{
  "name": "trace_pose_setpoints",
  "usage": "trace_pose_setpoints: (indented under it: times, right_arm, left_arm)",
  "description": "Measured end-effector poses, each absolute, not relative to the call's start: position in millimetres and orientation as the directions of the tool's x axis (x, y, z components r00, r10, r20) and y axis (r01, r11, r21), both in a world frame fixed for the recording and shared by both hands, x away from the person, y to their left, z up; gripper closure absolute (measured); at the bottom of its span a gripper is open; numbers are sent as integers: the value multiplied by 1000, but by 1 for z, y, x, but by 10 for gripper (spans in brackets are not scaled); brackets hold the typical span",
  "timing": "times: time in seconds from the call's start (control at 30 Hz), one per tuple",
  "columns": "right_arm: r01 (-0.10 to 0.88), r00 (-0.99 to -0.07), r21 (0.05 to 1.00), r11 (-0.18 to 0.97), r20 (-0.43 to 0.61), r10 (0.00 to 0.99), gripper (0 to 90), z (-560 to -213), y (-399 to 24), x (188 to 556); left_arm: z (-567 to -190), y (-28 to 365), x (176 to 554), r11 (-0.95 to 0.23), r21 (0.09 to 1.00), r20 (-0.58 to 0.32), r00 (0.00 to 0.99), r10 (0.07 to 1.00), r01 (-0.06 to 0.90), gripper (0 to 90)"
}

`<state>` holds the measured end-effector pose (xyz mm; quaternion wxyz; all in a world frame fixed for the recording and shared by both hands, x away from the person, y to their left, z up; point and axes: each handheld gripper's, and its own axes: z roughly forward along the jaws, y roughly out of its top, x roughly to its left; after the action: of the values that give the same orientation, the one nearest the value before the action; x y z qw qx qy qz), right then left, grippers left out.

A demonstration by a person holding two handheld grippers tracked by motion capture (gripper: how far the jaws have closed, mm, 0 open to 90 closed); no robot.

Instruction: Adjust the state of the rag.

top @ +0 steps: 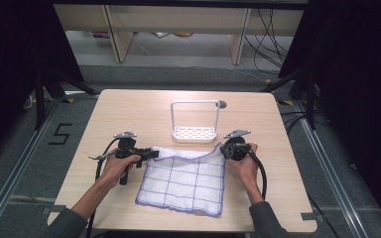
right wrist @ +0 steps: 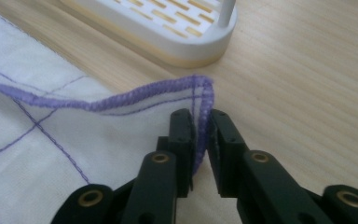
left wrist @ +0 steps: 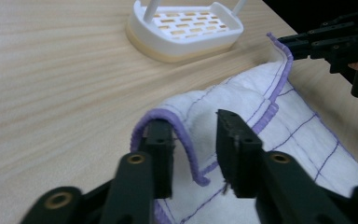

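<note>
Forearms come in from the near edge of the tabletop (top: 129, 106), angled slightly inward, each hand wrapped around its tool at a far corner of the cloth (top: 186, 181).

Left hand (top: 116, 167): palm down, left hand-held gripper (top: 151, 153) lying roughly level and pointing right toward the cloth's far left corner. Left gripper view: jaws parted a moderate way, and the purple hem of the cloth (left wrist: 242, 100) loops over the left jaw tip. The right jaw stands clear of the fabric, so no pinch here; the corner merely drapes.

Right hand (top: 245, 166): fingers curled around the body, right hand-held gripper (top: 223, 148) aimed at the far right corner. Right gripper view: jaws narrow, nearly parallel, with the upright hemmed edge of the cloth (right wrist: 74, 135) standing between them. The left jaw lies against the hem; a thin gap shows on the right side, so a firm clamp cannot be confirmed.

Cloth: white with a purple grid, spread flat on the near middle of the tabletop, both far corners raised. White rack (top: 195, 133) with a tall loop handle stands just beyond its far edge.
</note>
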<state>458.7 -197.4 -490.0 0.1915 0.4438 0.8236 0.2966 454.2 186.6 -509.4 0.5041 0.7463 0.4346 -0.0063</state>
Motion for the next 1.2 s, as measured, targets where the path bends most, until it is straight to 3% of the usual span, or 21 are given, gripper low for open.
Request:
trace_pose_setpoints:
  times: [0.07, 0.27, 0.4, 0.6, 0.8, 1.2]
  right_arm:
    - [638, -513, 643, 422, -53, 857, 705, -491, -196, 459]
    - [644, -490, 633, 430, -91, 867, 603, -479, -202, 450]
    - [634, -502, 646, 425, -74, 862, 581, -468, -205, 432]
    - [594, -603, 658, 463, -17, 797, 545, -461, -199, 381]
    - [585, -651, 663, 466, 42, 758, 515, -470, -188, 338]
    - [555, -713, 640, 531, 37, 701, 465, -483, -179, 291]
  left_arm:
    - [-510, 188, 453, -122, 739, -442, 613, 655, 662, 554]
    - [-499, 199, 440, -133, 741, -420, 609, 674, 658, 351]
    - [-493, 204, 417, -204, 757, -355, 654, 668, 620, 348]
    - [-495, 209, 369, -295, 763, -304, 722, 622, 575, 348]
    - [-501, 217, 333, -323, 766, -261, 727, 635, 556, 348]
    - [-512, 202, 317, -406, 737, -206, 753, 625, 540, 362]
